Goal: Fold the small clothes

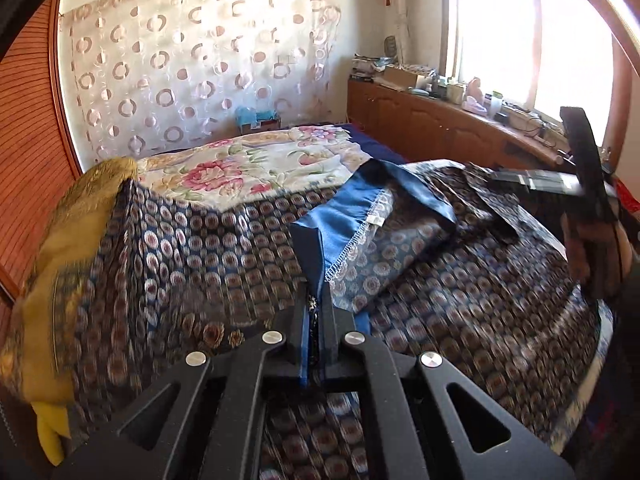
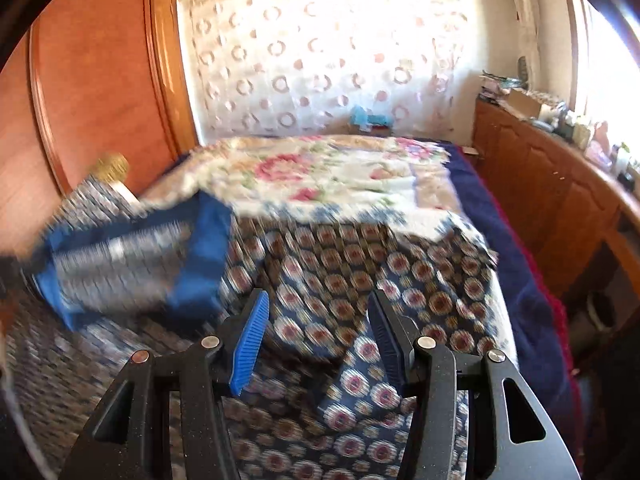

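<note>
Left gripper [image 1: 316, 316] clamped on the blue hem of the garment [image 1: 360, 216], which trails away toward 1 o'clock across the bed [image 1: 180, 248]. Right gripper [image 2: 316, 332] half open, empty, over patterned cloth; garment at its 10 o'clock.

- The bed [image 1: 500, 300] carries everything, under a dark cover printed with round medallions.
- A floral blanket [image 1: 256, 168] lies across its far half.
- A blue-lined garment [image 1: 360, 240] lies on the cover.
- A mustard-yellow cloth [image 1: 68, 248] lies at its left edge.
</note>
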`<state>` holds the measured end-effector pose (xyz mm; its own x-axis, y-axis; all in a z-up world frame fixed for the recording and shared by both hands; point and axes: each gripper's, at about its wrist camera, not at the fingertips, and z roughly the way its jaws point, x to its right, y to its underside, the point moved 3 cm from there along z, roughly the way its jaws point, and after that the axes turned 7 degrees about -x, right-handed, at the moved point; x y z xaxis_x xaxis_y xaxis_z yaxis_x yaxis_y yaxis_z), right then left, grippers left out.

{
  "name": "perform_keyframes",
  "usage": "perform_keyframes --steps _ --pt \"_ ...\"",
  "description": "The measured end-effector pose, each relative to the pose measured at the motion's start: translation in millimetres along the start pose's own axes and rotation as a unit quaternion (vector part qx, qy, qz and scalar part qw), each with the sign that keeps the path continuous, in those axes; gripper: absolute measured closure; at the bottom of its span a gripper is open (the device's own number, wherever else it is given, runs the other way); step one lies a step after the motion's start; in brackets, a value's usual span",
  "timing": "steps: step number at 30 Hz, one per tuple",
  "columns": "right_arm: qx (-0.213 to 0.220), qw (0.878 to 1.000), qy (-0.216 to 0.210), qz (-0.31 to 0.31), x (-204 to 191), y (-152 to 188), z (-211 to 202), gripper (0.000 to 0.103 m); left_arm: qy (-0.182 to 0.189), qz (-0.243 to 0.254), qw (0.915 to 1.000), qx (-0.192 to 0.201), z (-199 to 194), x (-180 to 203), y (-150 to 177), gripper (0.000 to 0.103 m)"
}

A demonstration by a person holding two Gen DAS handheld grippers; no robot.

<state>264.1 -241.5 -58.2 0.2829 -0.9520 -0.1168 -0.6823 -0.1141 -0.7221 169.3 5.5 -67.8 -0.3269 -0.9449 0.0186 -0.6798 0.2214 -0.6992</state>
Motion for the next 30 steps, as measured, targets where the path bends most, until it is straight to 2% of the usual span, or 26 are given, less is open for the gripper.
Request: perform_keyframes --steps 5,10,12,15,21,23,24,25,30 --pt "-0.004 0.999 -0.04 -0.012 -28 -18 1 0.049 0.002 -0.002 1.0 -0.01 2 4 15 0.099" --pt "-0.038 0.996 -0.062 -0.053 -64 -28 28 0.049 0.001 -0.009 0.9998 -0.019 10 1 21 0.099" --pt "-0.056 0.994 -0.055 -0.069 -71 -32 45 0.049 0.001 -0.008 0.9998 -0.019 9 1 24 0.099" --pt "-0.078 0.993 -0.022 -0.09 -75 -46 67 0.049 0.0 -0.007 0.9997 -0.022 10 1 26 0.099" --pt "-0.136 0.988 -0.007 -0.076 -65 -57 100 0.05 0.0 -0.013 0.9992 -0.038 21 -2 33 0.099" --pt "-0.137 0.987 -0.017 -0.077 -66 -59 104 0.071 0.001 -0.014 0.999 -0.043 25 -2 37 0.099" --pt "-0.138 0.987 -0.028 -0.08 -66 -57 105 0.096 0.002 -0.015 0.9989 -0.044 26 -2 38 0.099" --pt "-0.138 0.986 -0.034 -0.083 -67 -58 104 0.1 0.003 -0.016 0.9989 -0.044 27 -2 40 0.099" --pt "-0.098 0.99 -0.045 -0.095 -63 -52 76 0.101 0.005 -0.016 0.9996 -0.023 15 -2 38 0.099"
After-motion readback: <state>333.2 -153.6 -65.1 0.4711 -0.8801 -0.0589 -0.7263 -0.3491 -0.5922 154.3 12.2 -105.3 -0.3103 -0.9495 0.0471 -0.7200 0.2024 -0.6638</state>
